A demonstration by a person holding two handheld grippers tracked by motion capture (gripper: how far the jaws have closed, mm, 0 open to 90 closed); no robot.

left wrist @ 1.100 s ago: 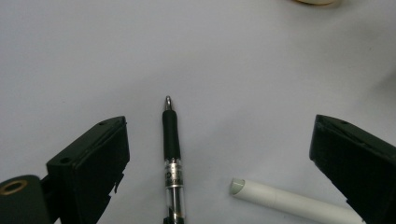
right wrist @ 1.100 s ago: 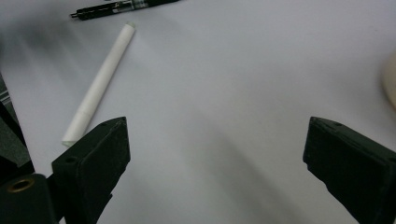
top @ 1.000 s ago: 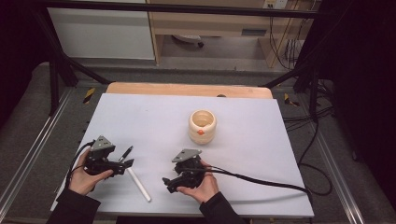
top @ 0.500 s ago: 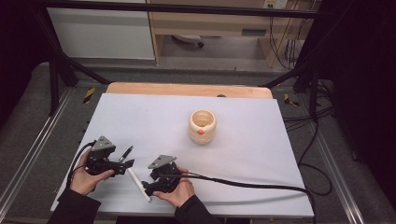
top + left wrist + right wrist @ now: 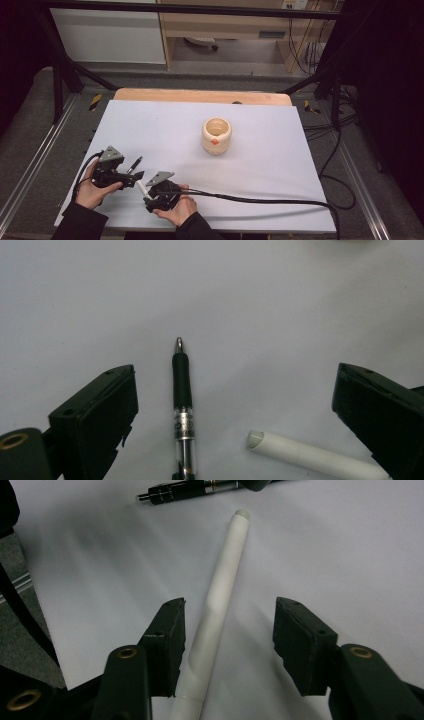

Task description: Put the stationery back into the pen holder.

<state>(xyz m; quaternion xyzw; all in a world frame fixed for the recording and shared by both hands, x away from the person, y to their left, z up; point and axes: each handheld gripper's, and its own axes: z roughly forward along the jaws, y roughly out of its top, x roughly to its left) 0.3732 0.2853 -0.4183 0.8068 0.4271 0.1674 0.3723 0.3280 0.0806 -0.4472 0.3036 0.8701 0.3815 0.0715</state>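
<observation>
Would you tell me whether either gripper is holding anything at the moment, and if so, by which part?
Nothing is held: the white pen lies between the right gripper's closing jaws, ungripped; the left gripper stands open around the black pen.

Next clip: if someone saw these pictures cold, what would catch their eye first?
Probably the cream ribbed cup with an orange spot, standing alone mid-table on the pale mat. Next, the near left corner, where two hand-held grippers crowd together: the right gripper, whose jaws have just been closing, straddles a white pen lying flat, one jaw close against it and a gap on the other side. The left gripper stands wide open around a black pen.
</observation>
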